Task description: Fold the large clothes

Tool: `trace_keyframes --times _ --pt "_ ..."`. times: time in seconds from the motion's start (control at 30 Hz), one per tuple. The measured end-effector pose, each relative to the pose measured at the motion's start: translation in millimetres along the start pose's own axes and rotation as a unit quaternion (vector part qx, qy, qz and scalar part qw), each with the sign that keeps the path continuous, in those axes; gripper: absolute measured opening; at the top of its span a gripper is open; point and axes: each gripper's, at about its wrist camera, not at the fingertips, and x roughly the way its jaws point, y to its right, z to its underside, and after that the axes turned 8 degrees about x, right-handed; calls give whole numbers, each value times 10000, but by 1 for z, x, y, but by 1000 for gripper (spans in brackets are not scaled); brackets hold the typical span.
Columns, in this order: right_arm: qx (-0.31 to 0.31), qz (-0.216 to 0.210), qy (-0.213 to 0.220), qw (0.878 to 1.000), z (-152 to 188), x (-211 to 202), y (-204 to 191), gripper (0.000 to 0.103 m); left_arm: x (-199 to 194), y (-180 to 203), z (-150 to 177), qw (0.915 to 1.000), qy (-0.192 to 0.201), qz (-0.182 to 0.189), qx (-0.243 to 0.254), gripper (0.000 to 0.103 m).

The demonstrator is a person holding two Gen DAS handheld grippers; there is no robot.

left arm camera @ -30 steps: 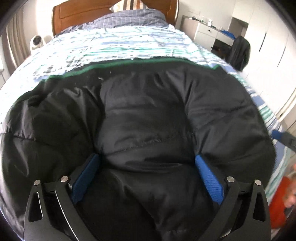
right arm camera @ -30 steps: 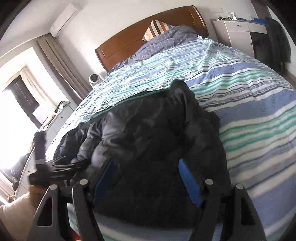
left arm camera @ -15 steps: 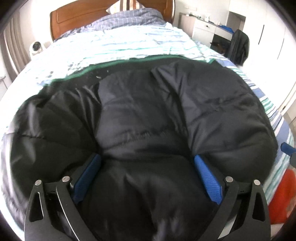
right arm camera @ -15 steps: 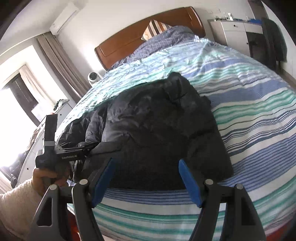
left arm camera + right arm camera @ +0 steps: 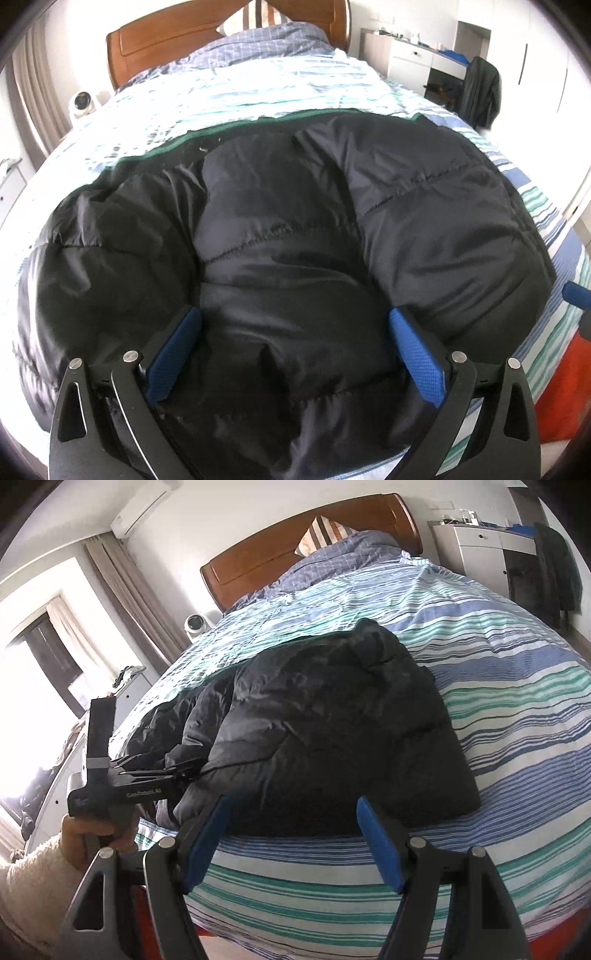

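While one black puffer jacket (image 5: 332, 734) lies folded near the foot of the striped bed (image 5: 517, 709), two grippers work at it. Pressed into its padding, the left gripper (image 5: 295, 332) has its jaws wide apart; the right gripper (image 5: 291, 834) hangs spread just off the jacket's near edge. One wooden headboard (image 5: 280, 554), one striped pillow (image 5: 325, 535) and one white dresser (image 5: 476, 546) stand behind.

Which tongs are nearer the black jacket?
Left. The left tongs sit open right over the jacket, fabric bulging between the fingers. The right tongs hang open off its near edge, over the striped cover.
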Motion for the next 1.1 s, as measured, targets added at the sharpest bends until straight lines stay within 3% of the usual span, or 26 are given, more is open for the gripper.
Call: trace_keyframes --times 0.2,0.4,0.47,0.67,0.83,0.87,1.07,1.1 --pt "170 42 -94 9998 3 5 7 74 16 9 13 9995 122 -211 196 102" --pt "723 173 -157 9971 0 -1 35 77 -6 -10 3 9999 -15 107 79 101" --pt "1056 76 -207 9942 -2 0 48 82 -27 -20 -3 9995 239 172 -77 101" --pt "2579 -589 -569 9627 -10 32 91 84 -51 -31 -24 9874 958 1118 -581 101" --pt "3034 -564 -632 9491 -25 60 104 87 -12 11 -20 9822 425 1819 203 94" --pt "3072 -500 -651 9481 -26 64 105 87 3 18 -15 9802 211 1955 232 94" --pt "3578 -404 -173 9328 -28 72 104 92 26 17 -8 9770 109 2128 -37 102" --pt "3592 -487 -55 9320 -29 71 104 77 26 19 -8 9784 80 2066 65 102"
